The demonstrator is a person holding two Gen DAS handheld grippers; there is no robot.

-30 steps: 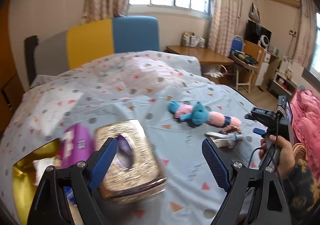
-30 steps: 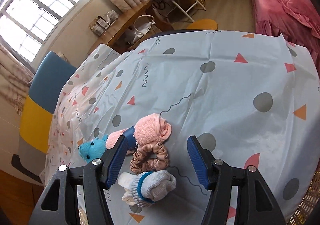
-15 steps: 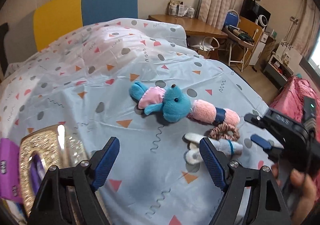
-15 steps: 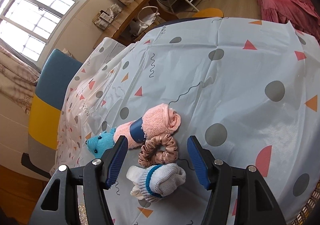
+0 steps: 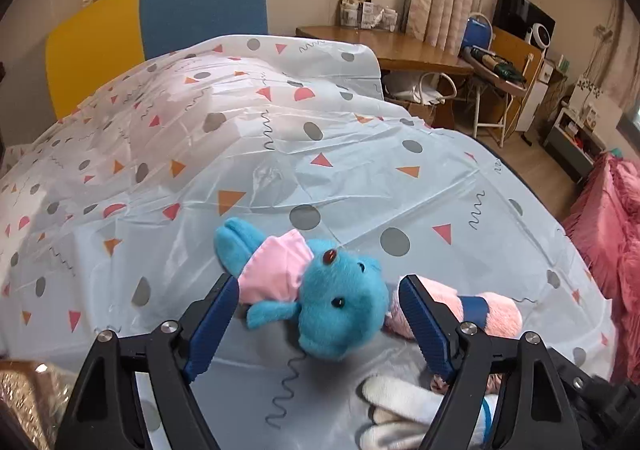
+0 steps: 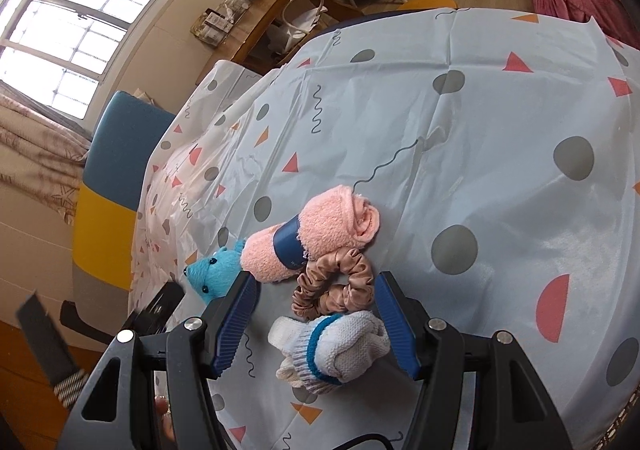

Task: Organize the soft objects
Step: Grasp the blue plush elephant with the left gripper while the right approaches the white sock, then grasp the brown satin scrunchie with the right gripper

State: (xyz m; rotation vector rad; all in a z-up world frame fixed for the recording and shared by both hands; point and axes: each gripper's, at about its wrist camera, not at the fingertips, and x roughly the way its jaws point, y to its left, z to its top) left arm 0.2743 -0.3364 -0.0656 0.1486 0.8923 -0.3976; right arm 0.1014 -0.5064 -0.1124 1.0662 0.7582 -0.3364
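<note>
My left hand-held gripper (image 5: 318, 316) is open around the blue plush bear in a pink shirt (image 5: 320, 290) on the patterned surface (image 5: 360, 177). My right hand-held gripper (image 6: 316, 324) is open, straddling the white-and-blue knit sock (image 6: 336, 346) and brown satin scrunchie (image 6: 332, 284).

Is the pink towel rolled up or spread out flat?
Rolled up: the fluffy pink towel shows a spiral end, with a dark blue band around its middle.

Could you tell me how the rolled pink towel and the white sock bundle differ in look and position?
The rolled pink towel is fluffy pink with a dark blue band; the white sock bundle is knitted white with a blue stripe. The towel lies beyond the fingers of the right hand-held gripper; the socks sit between them. Both rest on the patterned cover.
</note>
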